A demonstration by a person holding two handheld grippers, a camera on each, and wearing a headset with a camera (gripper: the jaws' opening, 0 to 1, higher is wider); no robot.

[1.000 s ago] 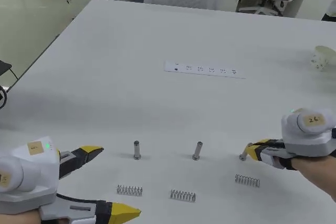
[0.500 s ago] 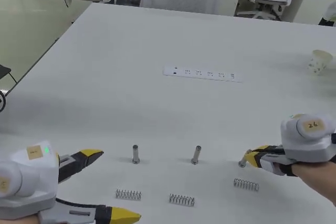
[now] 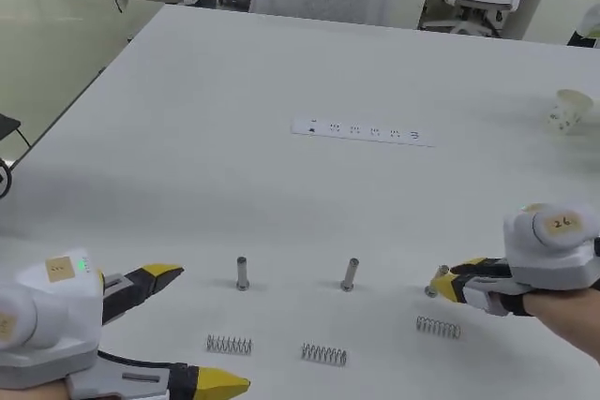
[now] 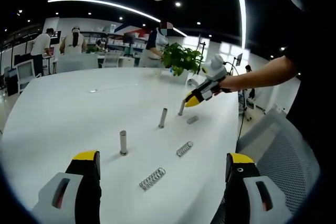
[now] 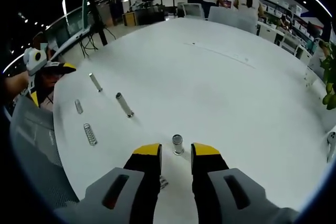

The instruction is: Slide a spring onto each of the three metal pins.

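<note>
Three pins stand upright in a row on the counter (image 3: 281,72): left pin (image 3: 243,274), middle pin (image 3: 350,274), right pin (image 5: 178,144). A spring lies flat just in front of each: left spring (image 3: 230,345), middle spring (image 3: 324,354), right spring (image 3: 438,328). None is fitted.

The right claw (image 3: 448,280) is narrow and empty, its tips just beside the right pin. The left claw (image 3: 199,328) gapes wide, empty, near the left spring.

Recommended: grip the right pin low and squarely, leaving its top free; take a spring by one end and keep it in line with the pin.
</note>
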